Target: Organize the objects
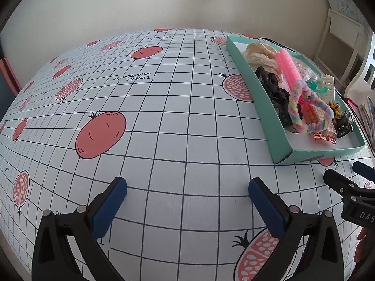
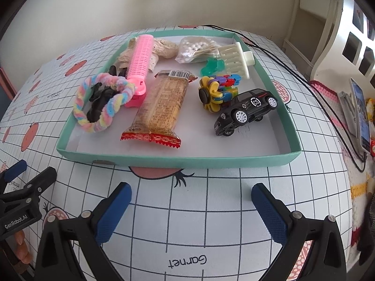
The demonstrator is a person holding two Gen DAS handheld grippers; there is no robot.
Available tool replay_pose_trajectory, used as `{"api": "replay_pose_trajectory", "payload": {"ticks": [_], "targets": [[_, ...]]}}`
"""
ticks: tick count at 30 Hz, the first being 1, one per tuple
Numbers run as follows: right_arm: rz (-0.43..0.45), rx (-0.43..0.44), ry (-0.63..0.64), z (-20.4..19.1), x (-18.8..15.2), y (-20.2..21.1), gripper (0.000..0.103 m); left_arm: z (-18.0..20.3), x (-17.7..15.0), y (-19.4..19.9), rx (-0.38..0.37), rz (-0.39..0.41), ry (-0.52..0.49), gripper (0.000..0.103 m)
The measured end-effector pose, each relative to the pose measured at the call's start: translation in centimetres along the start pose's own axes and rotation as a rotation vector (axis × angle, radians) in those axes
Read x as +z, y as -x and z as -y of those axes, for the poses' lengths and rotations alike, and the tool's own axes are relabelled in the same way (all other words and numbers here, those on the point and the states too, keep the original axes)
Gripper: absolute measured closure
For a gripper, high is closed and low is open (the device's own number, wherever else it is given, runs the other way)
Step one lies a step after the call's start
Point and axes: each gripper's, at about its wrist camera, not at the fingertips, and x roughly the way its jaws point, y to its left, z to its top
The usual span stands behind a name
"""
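Observation:
A shallow teal tray holds several small items: a pastel braided hair tie, a pink hair roller, a wrapped snack bar, a black toy car, a colourful block toy, a white comb, a bag of cotton swabs and a black hair clip. My right gripper is open just in front of the tray, empty. My left gripper is open over bare tablecloth, left of the tray.
The table wears a white grid cloth with red fruit prints. A black cable runs past the tray's right side. A phone on a stand and a white chair are at the right. A wall stands behind.

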Motion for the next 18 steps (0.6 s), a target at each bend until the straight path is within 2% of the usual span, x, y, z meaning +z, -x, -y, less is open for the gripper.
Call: {"api": "replay_pose_trajectory", "payload": {"ticks": [18], "targets": [[0.019,0.000,0.002,0.11,-0.19,-0.02,0.000,0.03,0.10,-0.22,0.002,0.001,0.002,0.000]]}}
